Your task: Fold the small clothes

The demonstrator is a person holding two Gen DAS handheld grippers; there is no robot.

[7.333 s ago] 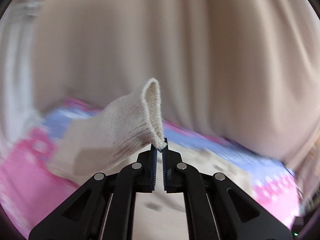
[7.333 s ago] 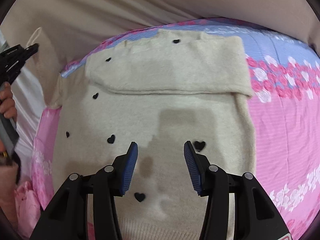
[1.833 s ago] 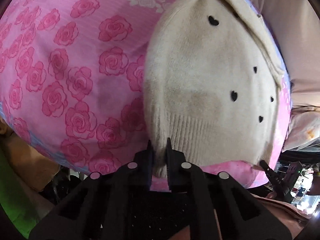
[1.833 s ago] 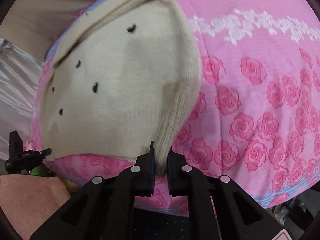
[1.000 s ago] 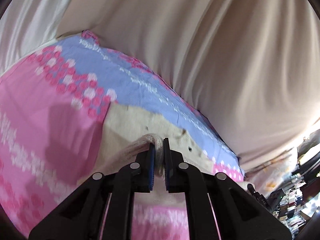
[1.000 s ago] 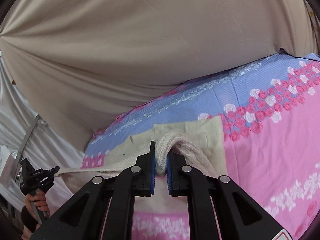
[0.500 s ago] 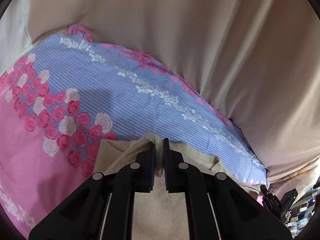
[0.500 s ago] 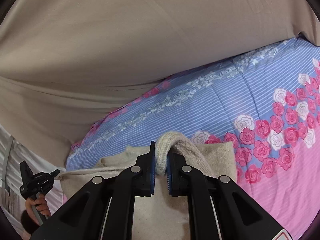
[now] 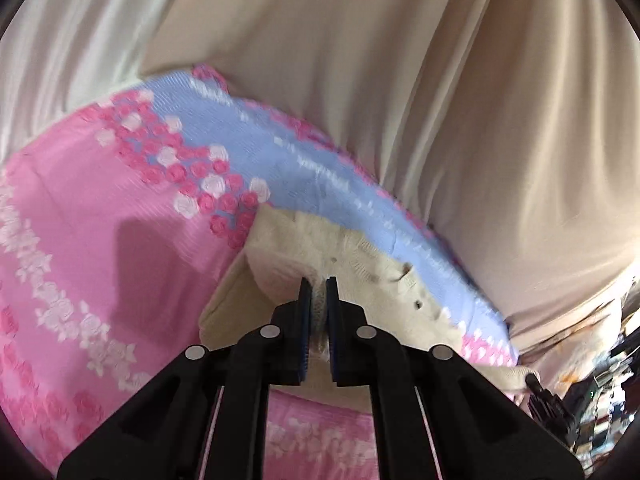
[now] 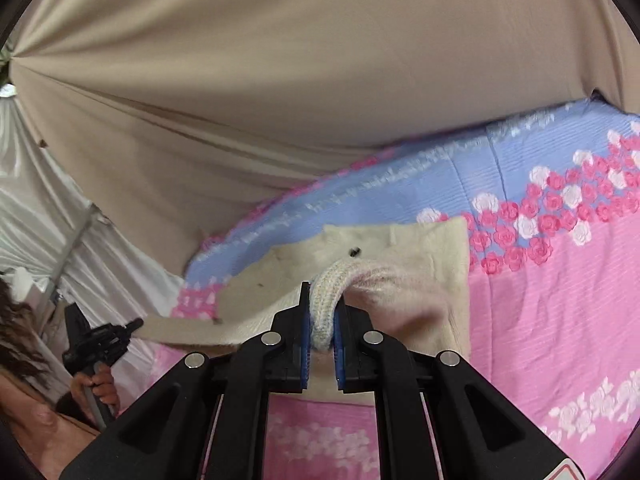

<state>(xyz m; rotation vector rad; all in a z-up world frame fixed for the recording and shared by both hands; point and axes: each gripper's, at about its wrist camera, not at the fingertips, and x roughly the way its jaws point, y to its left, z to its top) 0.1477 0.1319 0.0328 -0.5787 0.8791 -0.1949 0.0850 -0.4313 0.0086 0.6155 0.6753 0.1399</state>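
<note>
Big beige draped curtain across the whole far side, white satiny drape off to the left. Below that, a pink-and-blue rose-print bedsheet as the work surface, blue band at the far edge, pink nearer.

On the sheet: cream knit sweater with small black hearts, collar end flat at the far side by the blue band, ribbed hem end lifted off the sheet at the near side. Long axis of the lifted hem running left to right, strung between both tools.

Right gripper clamped tight on the thick ribbed hem at the right corner. Left gripper pinched nearly closed on the left corner, knit visible between the pads. Neither really closer, one corner each.

Guessing next: carry the hem straight away toward the far collar edge, keeping both corners level.
</note>
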